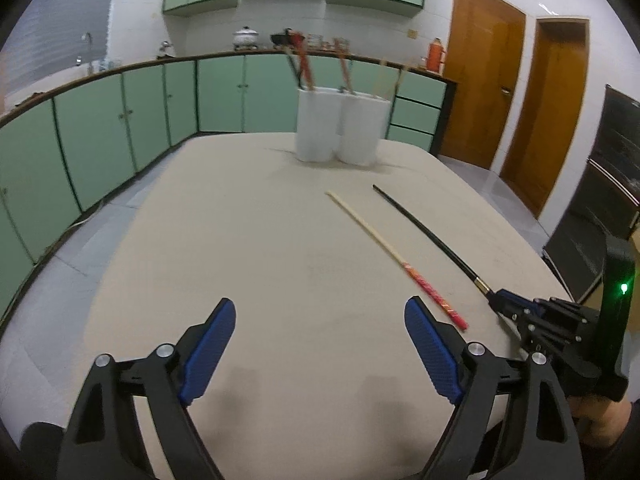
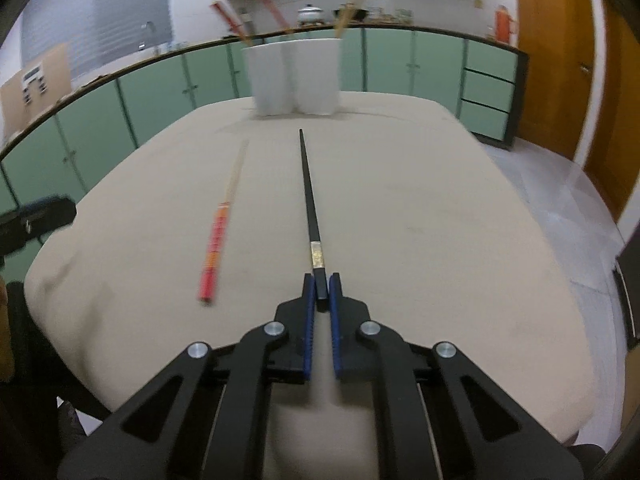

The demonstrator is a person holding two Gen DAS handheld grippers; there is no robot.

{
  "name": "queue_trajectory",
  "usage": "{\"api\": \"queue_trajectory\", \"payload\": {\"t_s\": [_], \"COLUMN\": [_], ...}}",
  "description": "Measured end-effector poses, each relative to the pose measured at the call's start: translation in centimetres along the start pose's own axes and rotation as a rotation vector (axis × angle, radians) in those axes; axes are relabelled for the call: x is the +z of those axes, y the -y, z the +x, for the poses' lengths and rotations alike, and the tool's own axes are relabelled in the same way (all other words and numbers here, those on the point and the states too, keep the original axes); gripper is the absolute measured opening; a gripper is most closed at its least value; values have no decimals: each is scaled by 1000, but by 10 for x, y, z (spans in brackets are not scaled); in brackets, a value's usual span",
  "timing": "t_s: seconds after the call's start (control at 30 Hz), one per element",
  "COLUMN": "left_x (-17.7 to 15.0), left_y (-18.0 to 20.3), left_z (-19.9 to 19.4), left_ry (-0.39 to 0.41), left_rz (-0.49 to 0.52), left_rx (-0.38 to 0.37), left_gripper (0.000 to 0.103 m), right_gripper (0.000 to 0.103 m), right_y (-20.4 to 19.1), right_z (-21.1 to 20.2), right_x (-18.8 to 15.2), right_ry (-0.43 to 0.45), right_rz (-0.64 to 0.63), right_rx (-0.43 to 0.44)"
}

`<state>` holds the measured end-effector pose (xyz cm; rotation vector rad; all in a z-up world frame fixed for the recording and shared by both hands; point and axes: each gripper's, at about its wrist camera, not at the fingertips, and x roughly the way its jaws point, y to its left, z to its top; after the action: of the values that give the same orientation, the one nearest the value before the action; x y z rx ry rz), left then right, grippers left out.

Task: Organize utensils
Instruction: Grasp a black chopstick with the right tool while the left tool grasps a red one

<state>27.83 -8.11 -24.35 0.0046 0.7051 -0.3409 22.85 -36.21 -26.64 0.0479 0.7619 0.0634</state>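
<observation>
Right wrist view shows my right claw point(image 2: 322, 290) closed on the thick butt end of the black chopstick point(image 2: 309, 196), its blue pads pinching just behind the gold band. The stick runs straight ahead from the claw, its tip pointing at the white holders point(image 2: 296, 76) at the far side of the table point(image 2: 420, 208). I cannot tell whether the tip rests on the cloth or sits just above it. My left claw point(image 1: 320, 346) hangs wide open over bare table, holding nothing.

The second loose piece, a pale chopstick with a red end point(image 2: 224, 216), lies flat to the left of the black one, near it and roughly parallel, not touching. Both holders already carry several sticks standing up.

I judge the black stick to be light, stiff and smooth, so it could pivot or slide between the pads if I swing it quickly. Gripping at the square thick end looks like the right choice, since that face gives the pads something flat to bite. For the red-ended one I would likewise take the painted end, coming in low because it lies flush on the cloth
</observation>
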Motion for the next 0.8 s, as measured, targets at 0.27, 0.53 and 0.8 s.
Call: {"api": "queue_trajectory", "payload": {"t_s": [0.27, 0.53, 0.8], "left_x": [-4, -11, -21], "left_y": [63, 90, 82], "left_z": [36, 66, 67], "left_ry": [-18, -48, 5], "left_rz": [27, 62, 103], "left_rx": [-67, -29, 40], "left_gripper": [80, 75, 22], "right_gripper": [6, 6, 6], "right_y": [35, 40, 32], "right_z": [-6, -10, -8], "right_x": [-6, -12, -9], "right_ry": [-1, 10, 15], "right_rz": [60, 59, 35], "right_rx": [-20, -8, -3]}}
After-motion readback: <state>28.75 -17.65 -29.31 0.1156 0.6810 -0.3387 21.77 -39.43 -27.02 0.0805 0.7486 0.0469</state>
